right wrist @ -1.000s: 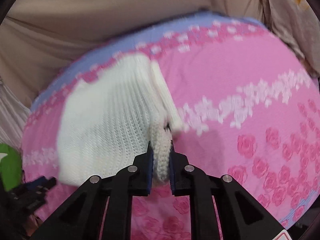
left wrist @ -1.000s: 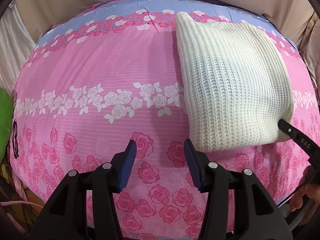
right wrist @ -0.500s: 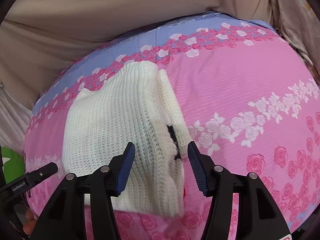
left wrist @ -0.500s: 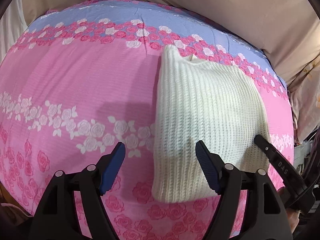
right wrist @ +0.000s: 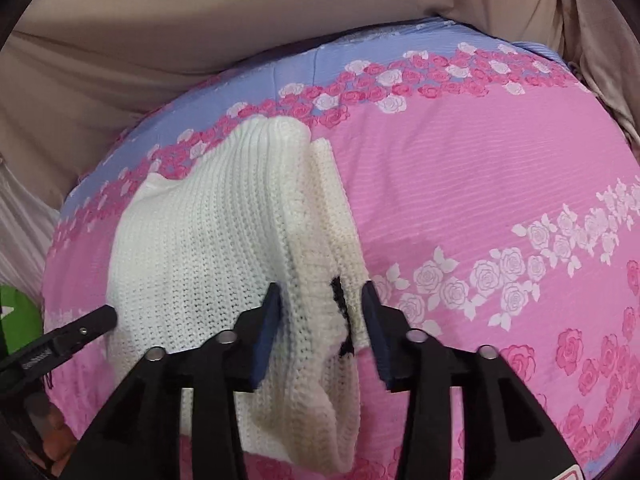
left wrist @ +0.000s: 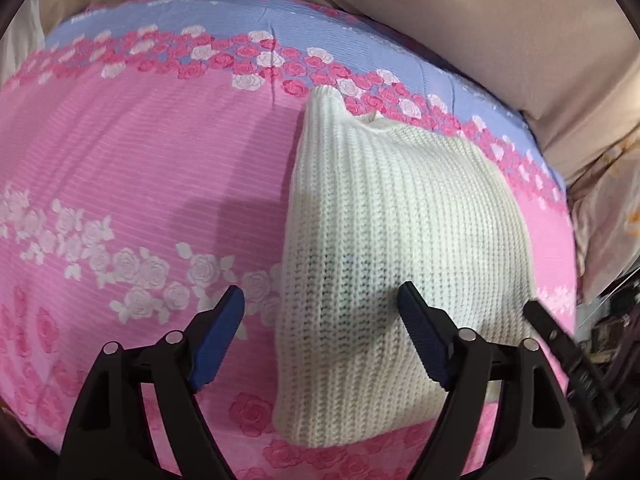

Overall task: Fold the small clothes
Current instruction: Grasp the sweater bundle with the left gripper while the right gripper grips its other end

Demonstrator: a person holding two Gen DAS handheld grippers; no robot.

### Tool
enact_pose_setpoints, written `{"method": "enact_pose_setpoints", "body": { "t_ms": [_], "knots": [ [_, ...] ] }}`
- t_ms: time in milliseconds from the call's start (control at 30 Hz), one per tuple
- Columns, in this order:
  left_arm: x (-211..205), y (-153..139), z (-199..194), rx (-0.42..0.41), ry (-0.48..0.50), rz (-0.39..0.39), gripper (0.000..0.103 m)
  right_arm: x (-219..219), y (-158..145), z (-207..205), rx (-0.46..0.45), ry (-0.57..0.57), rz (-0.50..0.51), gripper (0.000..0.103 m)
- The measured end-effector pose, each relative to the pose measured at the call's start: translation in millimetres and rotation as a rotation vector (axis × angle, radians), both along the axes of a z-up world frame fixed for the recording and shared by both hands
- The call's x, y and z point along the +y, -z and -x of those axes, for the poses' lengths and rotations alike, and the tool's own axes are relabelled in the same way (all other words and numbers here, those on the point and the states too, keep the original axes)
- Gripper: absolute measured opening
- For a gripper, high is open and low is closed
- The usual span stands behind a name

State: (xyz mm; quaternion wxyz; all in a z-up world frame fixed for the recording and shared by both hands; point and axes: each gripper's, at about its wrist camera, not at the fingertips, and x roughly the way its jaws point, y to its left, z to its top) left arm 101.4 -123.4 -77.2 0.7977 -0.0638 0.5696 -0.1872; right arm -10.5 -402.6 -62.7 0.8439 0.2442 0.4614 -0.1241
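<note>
A cream knitted sweater (left wrist: 404,248) lies folded on a pink bedsheet (left wrist: 160,152) printed with roses, near the sheet's blue floral border (left wrist: 280,16) at the far edge of the bed. In the left wrist view the left gripper (left wrist: 322,336) hangs over the garment's near left part, its jaws spread wide: the blue-padded left finger sits above bare sheet, the right finger above the knit, and the sweater's left edge runs between them. Neither pad visibly pinches the fabric. The tip of the other tool shows at the lower right, beside the sweater's right edge.

In the right wrist view the right gripper (right wrist: 322,328) is also open, its jaws straddling the thick, layered right edge of the sweater (right wrist: 208,248), where folded layers stack up and a small black mark (right wrist: 340,304) shows in the knit. The fabric sits between the fingers without being squeezed; whether a pad brushes it cannot be told from this angle. The left tool's black tip enters at the lower left, touching or just beside the garment's left edge.

Beige cloth (right wrist: 200,32) rises behind the bed, and a green object (right wrist: 16,316) peeks in at the far left of the right wrist view.
</note>
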Motion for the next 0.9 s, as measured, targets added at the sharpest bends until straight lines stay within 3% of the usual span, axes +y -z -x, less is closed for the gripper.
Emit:
{"method": "enact_pose_setpoints", "body": {
  "t_ms": [33,100,200,333,467,533,567,633,700,800,900],
  "knots": [
    [2.5,5.1,-4.1,0.025,-0.014,0.032,0.082,-0.3,-0.7,3.7,-0.017,0.008,-0.013,0.076],
    [5.7,15.5,-11.0,0.072,-0.031,0.08,0.084,-2.3,8.6,5.2,-0.006,0.011,-0.041,0.082],
    [7.3,29.0,-17.1,0.129,-0.041,0.168,0.085,-3.8,39.8,-2.2,0.087,0.009,-0.108,0.082],
    [2.7,43.8,-21.4,0.204,-0.032,0.284,0.09,-12.1,56.2,-7.0,0.056,0.039,-0.277,0.084],
    [-1.0,54.3,-23.0,0.244,-0.05,0.327,0.095,-12.3,60.3,-16.1,0.045,0.045,-0.314,0.095],
    [-4.4,51.9,-22.8,0.255,-0.049,0.3,0.09,-11.5,59.1,-21.5,0.049,0.048,-0.311,0.094],
    [-7.5,49.5,-23.0,0.257,-0.038,0.291,0.08,-12.3,58.1,-23.1,0.048,0.049,-0.314,0.092],
    [-8.4,37.6,-19.5,0.251,-0.005,0.272,0.065,-17.0,55.6,-23.7,0.03,0.047,-0.367,0.055],
    [-7.5,23.8,-12.7,0.236,0.024,0.269,0.055,-19.2,46.7,-19.5,0.009,0.063,-0.385,0.044],
    [0.0,3.7,15.2,0.261,0.073,0.282,0.054,-14.2,22.6,-0.3,-0.035,0.048,-0.379,0.039],
    [9.2,1.4,58.6,0.305,0.126,0.267,0.054,-6.8,6.4,32.0,-0.032,0.027,-0.358,0.038]
  ]
}}
